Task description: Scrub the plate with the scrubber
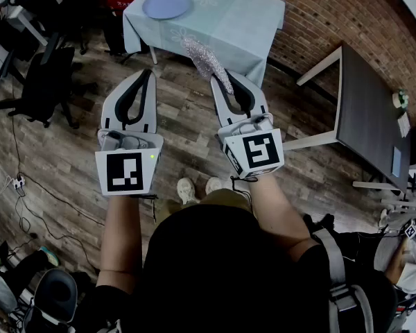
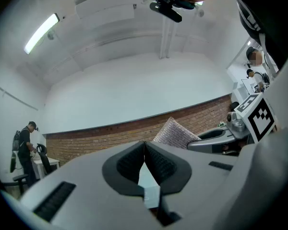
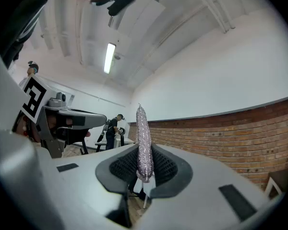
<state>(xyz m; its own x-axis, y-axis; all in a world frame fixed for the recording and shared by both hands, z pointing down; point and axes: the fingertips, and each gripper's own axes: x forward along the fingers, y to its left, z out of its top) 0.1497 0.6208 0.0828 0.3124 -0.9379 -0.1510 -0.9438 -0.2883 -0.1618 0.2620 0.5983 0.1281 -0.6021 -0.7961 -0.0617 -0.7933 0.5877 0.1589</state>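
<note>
Glittery scrubber (image 1: 206, 62), wooden floor (image 1: 55, 151)

A wooden floor (image 1: 69, 151) runs to a brick wall (image 1: 319, 12); a table (image 1: 243, 33) under a pale green cloth stands near it; a dark table (image 1: 364, 109) sits to the right, a black office chair (image 1: 45, 82) to the left. Above the brick is a white wall (image 2: 134, 90); a strip light (image 2: 41, 32) glows overhead.
</note>
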